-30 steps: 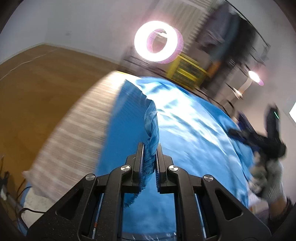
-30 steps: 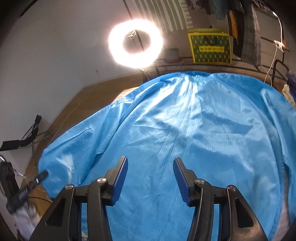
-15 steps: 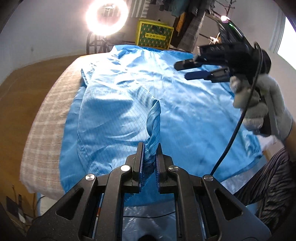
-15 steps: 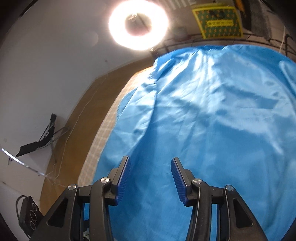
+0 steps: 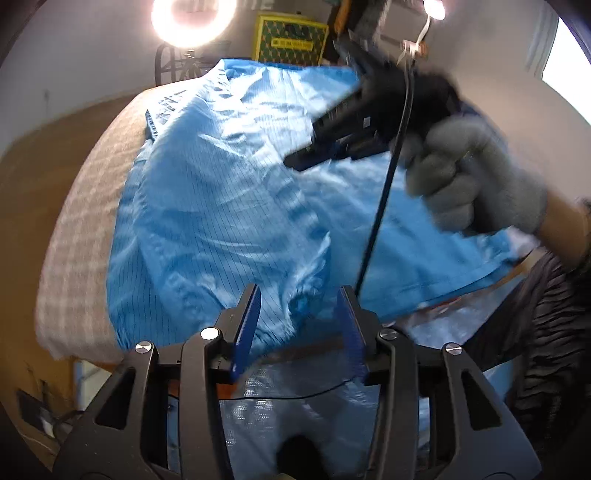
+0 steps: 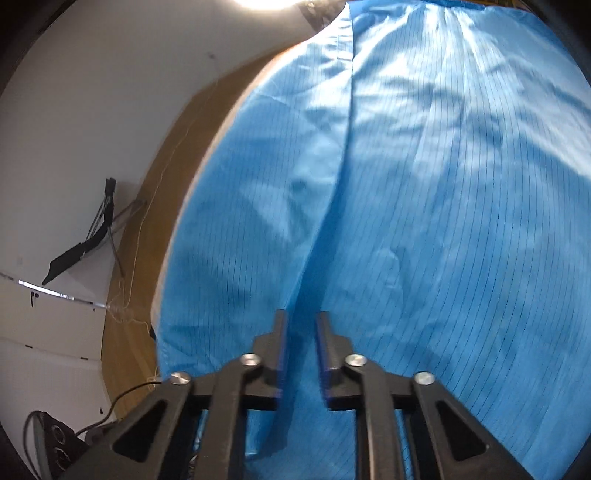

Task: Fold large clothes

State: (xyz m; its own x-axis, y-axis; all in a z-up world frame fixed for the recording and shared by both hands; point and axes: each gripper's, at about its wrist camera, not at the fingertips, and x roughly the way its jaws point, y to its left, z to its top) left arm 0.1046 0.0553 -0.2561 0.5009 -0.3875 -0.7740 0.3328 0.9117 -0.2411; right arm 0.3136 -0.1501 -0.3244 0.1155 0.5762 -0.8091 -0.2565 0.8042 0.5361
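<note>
A large blue pin-striped garment [image 5: 207,206] lies spread over a checked surface [image 5: 74,229]. My left gripper [image 5: 299,295] hangs over the garment's near edge with its jaws opening. A bunched fold lies loose between them, and neither pad presses it. My right gripper [image 5: 295,162], held by a grey-gloved hand [image 5: 472,177], comes down onto the cloth further back. In the right wrist view the right gripper [image 6: 301,317] has its jaws closing on a raised ridge of the garment [image 6: 443,184], pinching it.
A black cable [image 5: 380,206] hangs from the right gripper across the left wrist view. A ring light [image 5: 192,14] and a yellow box [image 5: 291,40] stand behind the bed. Wooden floor [image 6: 147,221] and a black stand [image 6: 81,251] lie to the left.
My left gripper has let go of the fold it pinched and its jaws have spread. My right gripper has dropped to the cloth and closed from wide open onto a ridge.
</note>
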